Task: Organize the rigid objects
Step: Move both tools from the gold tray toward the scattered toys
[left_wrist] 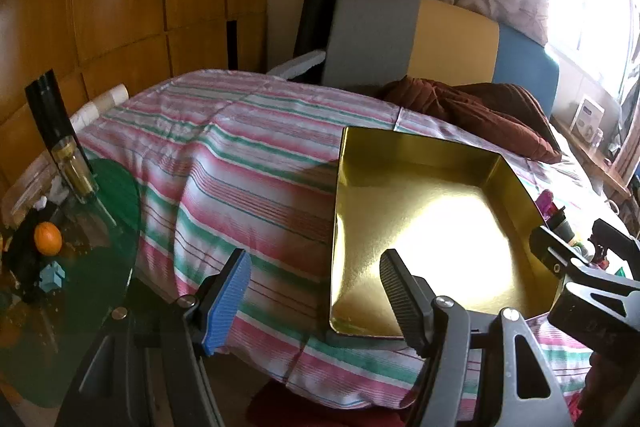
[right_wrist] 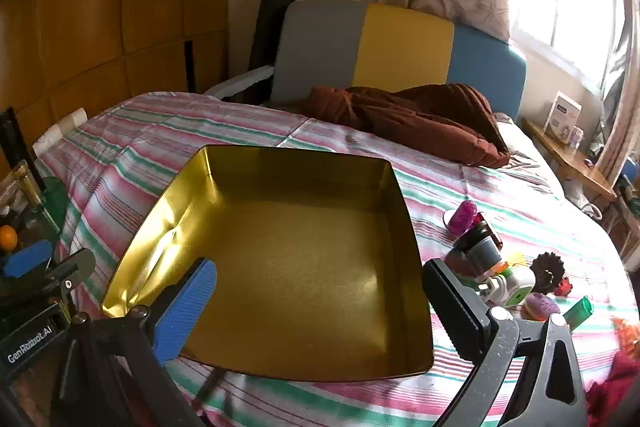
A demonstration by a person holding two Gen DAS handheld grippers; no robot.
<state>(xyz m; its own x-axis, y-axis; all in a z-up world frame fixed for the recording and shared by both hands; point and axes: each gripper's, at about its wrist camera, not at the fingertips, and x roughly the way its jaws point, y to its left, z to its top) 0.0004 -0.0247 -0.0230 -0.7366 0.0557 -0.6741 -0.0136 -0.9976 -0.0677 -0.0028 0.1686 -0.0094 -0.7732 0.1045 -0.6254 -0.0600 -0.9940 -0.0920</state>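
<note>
On the black body of my left gripper (right_wrist: pixel 38 301), which shows at the lower left beside my right-hand tongs, I read white lettering: "GenRobot.AI". In my left wrist view, the dark block of my right gripper (left_wrist: pixel 592 291), just right of my own fingers, carries faint embossed characters that look like "DAS", though I cannot be sure of them. The white carton (right_wrist: pixel 562 117) on the wooden shelf far ahead and right bears print too small to read.
</note>
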